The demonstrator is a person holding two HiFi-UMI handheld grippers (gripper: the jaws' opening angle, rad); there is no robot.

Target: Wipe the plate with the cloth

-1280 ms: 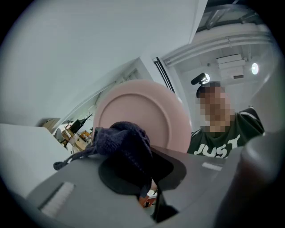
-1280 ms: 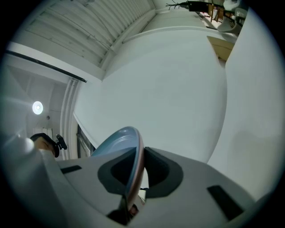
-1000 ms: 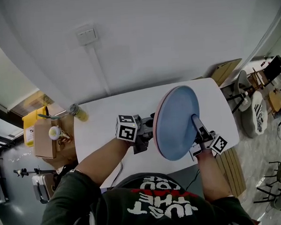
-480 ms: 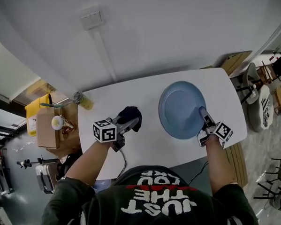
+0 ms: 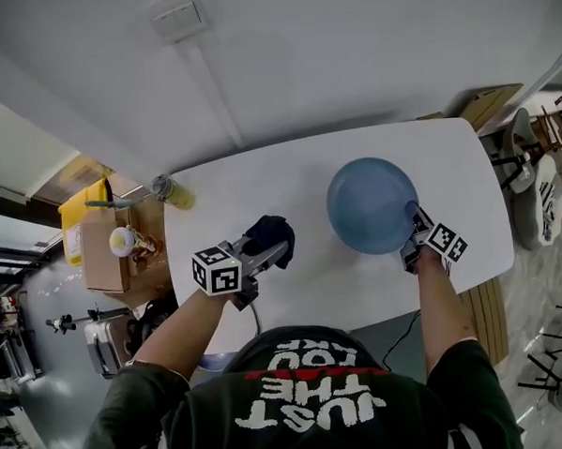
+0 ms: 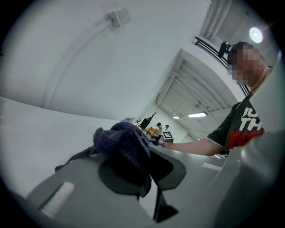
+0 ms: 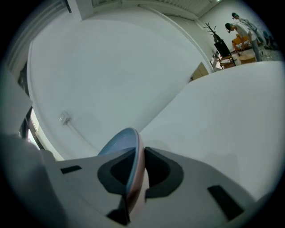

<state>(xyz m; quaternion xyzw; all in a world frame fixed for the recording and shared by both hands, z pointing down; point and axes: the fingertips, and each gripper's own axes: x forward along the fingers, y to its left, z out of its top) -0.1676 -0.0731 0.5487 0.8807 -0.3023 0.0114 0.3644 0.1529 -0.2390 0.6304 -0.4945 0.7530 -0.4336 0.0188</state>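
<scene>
Fingers: right gripper (image 5: 411, 219) pinching blue plate (image 5: 369, 203) rim, right side of table (image 5: 260, 187); left gripper (image 5: 275, 253) clamped on dark cloth (image 5: 268, 234), left of plate | Risk: thin rim pinch slipping under wipe pressure, plate skidding off edge.

**A:** Entry one: is any lettering showing?

**B:** The dark shirt (image 5: 310, 410) is carrying white print reading "JUST THE", upside down in the head view. The line beside it is folding out of sight and can't be read.

**A:** Entry two: any codes?

**B:** The left marker cube (image 5: 217, 270) and the right marker cube (image 5: 446, 242) are showing black-and-white square patterns, with no letters.
</scene>
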